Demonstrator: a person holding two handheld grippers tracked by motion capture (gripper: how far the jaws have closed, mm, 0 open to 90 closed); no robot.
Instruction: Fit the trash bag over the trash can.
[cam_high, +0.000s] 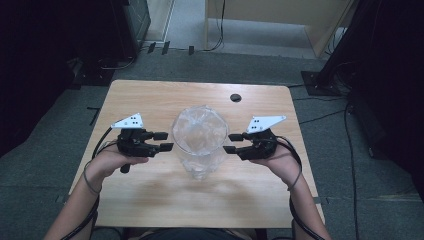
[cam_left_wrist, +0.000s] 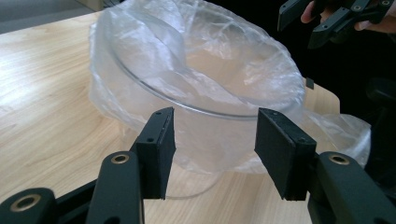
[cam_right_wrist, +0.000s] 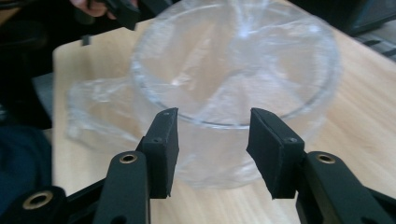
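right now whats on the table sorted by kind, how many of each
clear container: 1
clear plastic bag lining it: 1
black two-jaw grippers, held beside it: 2, the left gripper and the right gripper
total: 4

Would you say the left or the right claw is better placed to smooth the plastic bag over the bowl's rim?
Probably right: right claw sits nearer the bowl, open, facing the bag.
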